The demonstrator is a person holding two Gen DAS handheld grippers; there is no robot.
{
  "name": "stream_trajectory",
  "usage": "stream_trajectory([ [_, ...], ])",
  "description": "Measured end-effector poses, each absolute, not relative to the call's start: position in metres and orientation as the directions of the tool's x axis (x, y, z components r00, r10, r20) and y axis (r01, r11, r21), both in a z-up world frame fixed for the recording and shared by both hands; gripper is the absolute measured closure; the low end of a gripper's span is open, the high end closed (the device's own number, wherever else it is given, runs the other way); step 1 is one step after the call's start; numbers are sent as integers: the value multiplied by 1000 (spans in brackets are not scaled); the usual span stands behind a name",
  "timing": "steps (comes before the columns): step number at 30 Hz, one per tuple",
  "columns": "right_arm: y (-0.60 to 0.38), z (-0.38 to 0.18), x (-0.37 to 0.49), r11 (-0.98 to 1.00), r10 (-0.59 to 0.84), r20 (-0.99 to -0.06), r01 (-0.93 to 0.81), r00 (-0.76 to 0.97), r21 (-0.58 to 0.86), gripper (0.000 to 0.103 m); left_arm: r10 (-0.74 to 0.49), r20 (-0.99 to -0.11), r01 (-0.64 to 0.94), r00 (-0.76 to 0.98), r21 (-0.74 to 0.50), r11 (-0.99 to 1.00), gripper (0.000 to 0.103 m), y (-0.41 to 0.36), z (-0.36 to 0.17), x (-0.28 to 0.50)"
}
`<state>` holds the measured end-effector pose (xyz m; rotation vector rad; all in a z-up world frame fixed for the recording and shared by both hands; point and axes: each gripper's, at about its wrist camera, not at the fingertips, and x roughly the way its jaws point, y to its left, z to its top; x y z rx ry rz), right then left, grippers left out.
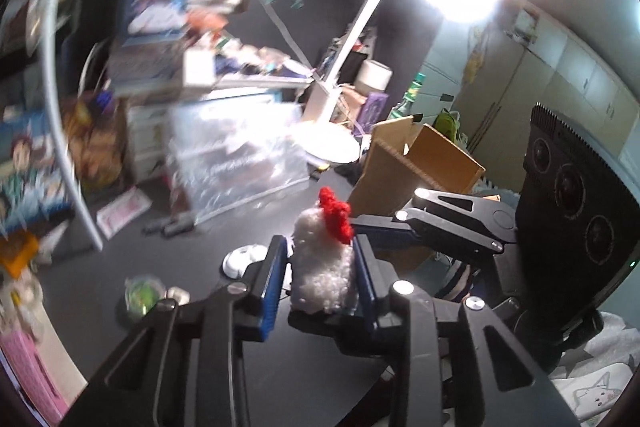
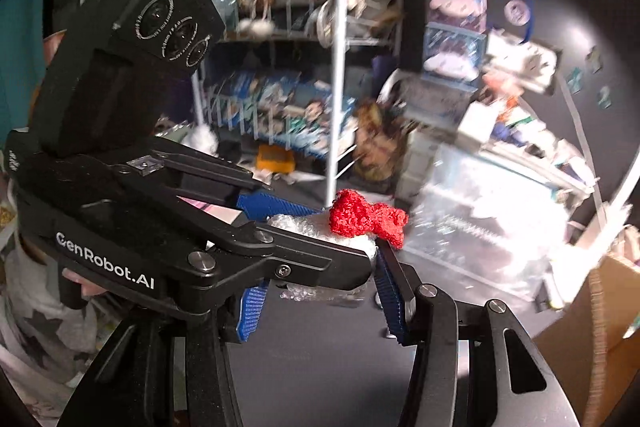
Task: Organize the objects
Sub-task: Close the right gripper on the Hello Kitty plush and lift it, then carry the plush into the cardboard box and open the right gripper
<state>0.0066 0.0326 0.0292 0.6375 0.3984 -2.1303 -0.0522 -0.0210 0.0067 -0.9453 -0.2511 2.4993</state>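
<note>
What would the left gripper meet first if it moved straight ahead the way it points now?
Probably the clear plastic box across the dark table; depth is unclear. The left gripper is shut on the white fluffy toy.

Both grippers are clamped side by side, angled downward.

The left gripper (image 1: pixel 320 267) is seen closed, its blue-ribbed fingers (image 1: pixel 274 277) pressed against a white fluffy toy (image 1: pixel 322 267) with a red bow. The right gripper (image 2: pixel 320 287) is crossed beneath the left one, one blue finger (image 2: pixel 390 293) set against the same toy; whether the other pad touches is hidden. Part of a hand (image 2: pixel 86 283) is glimpsed behind the left gripper's handle.
</note>
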Motion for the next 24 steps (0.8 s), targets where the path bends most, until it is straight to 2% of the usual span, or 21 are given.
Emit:
stream_trajectory([
  [14,142,80,-12,-737,-541,-498,667,-678,-108,57,544,-575,-529,-611,-215,-821,74,103,58,-103],
  [24,214,75,-42,-825,-446,-544,562,-710,-57,57,569,-639,-590,-517,-216,-778,74,172,49,-152],
])
